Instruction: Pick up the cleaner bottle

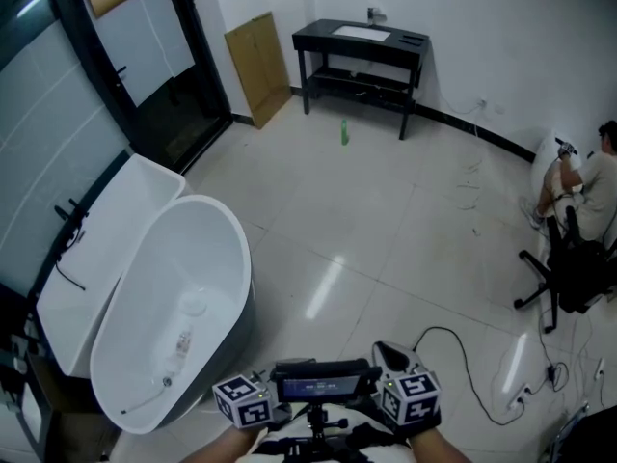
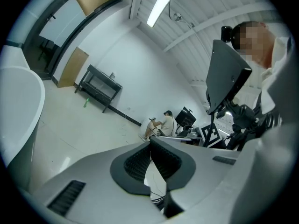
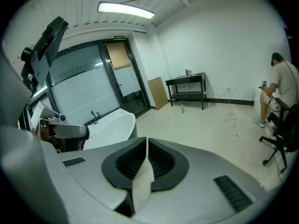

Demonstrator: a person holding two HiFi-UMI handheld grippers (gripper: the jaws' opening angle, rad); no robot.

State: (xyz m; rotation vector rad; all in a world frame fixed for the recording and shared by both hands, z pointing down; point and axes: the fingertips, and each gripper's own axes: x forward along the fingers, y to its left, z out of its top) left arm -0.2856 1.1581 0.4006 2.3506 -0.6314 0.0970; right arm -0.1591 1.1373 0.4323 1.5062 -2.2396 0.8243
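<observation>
Both grippers are way back from the black table (image 1: 362, 41), down at the near edge of the head view, with a lot of bare floor between them and it. The left gripper (image 2: 150, 141) has its jaws closed tip to tip, nothing between them. Same for the right gripper (image 3: 145, 143): pads together, nothing held.

The cleaner bottle (image 1: 343, 132) is the little green one standing upright on the floor just in front of the table, off its left half and not touching it. A sheet of cardboard (image 1: 258, 68) leans on the wall just left of the table.

The white bathtub (image 1: 231, 230) sits well apart from the table, on the left side of the room and much nearer the grippers. There's a pale see-through thing (image 1: 180, 343) lying in the bottom of it, can't tell what.

Off to the right of the table, well away, a person (image 1: 598, 186) sits by the wall next to a black office chair (image 1: 569, 268).
</observation>
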